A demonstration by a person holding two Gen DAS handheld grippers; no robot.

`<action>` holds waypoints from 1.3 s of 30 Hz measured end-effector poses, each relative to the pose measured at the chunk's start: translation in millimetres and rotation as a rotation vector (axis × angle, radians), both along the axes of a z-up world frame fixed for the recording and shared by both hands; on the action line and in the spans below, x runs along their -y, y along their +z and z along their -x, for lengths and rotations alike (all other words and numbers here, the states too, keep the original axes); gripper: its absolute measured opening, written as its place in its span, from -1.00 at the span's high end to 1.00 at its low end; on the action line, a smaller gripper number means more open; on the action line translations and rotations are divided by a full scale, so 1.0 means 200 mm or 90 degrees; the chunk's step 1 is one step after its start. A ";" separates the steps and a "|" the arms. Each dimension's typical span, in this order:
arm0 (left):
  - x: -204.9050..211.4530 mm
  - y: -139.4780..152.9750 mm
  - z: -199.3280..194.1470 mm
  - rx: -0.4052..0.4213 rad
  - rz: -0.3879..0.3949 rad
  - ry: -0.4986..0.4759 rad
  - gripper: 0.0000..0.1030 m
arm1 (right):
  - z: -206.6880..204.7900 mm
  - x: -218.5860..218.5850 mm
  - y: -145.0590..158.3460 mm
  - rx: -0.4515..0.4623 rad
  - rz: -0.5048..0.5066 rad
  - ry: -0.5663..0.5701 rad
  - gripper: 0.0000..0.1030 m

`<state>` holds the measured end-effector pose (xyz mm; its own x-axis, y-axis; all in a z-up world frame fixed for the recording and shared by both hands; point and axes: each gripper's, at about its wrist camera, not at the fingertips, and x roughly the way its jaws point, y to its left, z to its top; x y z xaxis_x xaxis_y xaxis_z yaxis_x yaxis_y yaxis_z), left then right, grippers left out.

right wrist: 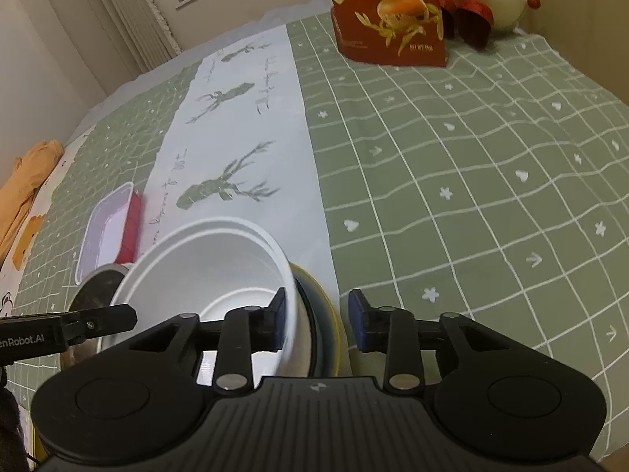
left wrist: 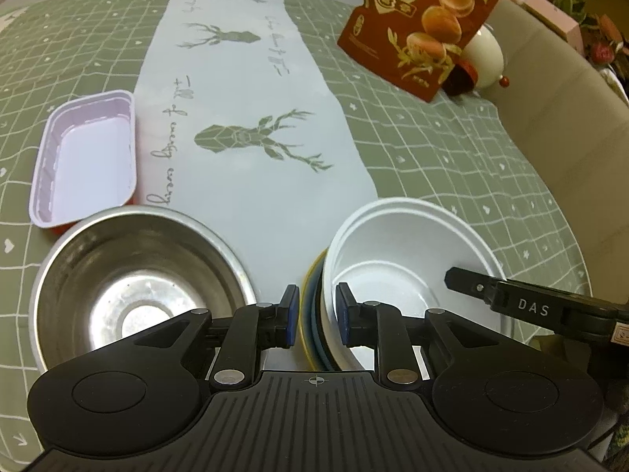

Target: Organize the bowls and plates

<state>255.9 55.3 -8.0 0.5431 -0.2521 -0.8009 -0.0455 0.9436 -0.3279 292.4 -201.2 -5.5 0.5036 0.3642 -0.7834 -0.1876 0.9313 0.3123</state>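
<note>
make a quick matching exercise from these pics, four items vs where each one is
Items:
1. steel bowl
2. white bowl
3. pink tray
4. egg pouch

Places:
A. stacked on the yellow-rimmed plates
B. standing upright at the far side of the table
C. far left, on a red tray
D. near left, beside the plate stack

Pairs: 1-D, 2-A, 3-C, 4-B

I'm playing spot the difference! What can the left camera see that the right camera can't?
Only the left wrist view shows the shiny inside of the metal bowl and a pink box beyond the table's edge. Only the right wrist view shows the window blind and an orange cloth. Both show the white bowl sitting on a yellow-rimmed plate, the pink tray, the quail egg bag and the deer tablecloth.
</note>
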 end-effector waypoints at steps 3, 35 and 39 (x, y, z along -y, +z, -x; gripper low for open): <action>0.01 -0.02 0.00 -0.006 -0.003 -0.005 0.55 | 0.00 0.01 -0.04 -0.013 -0.001 -0.001 0.19; 0.02 -0.11 -0.02 -0.013 0.023 -0.032 0.26 | 0.05 -0.05 -0.28 -0.084 -0.078 0.050 -0.30; 0.03 -0.08 -0.02 -0.006 0.016 -0.039 0.32 | 0.06 -0.03 -0.24 -0.052 -0.066 0.045 -0.30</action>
<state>259.6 50.2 -24.8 0.5181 -0.3039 -0.7995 0.0082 0.9365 -0.3507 280.8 -194.2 -54.3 0.4096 0.4777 -0.7772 -0.2220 0.8785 0.4229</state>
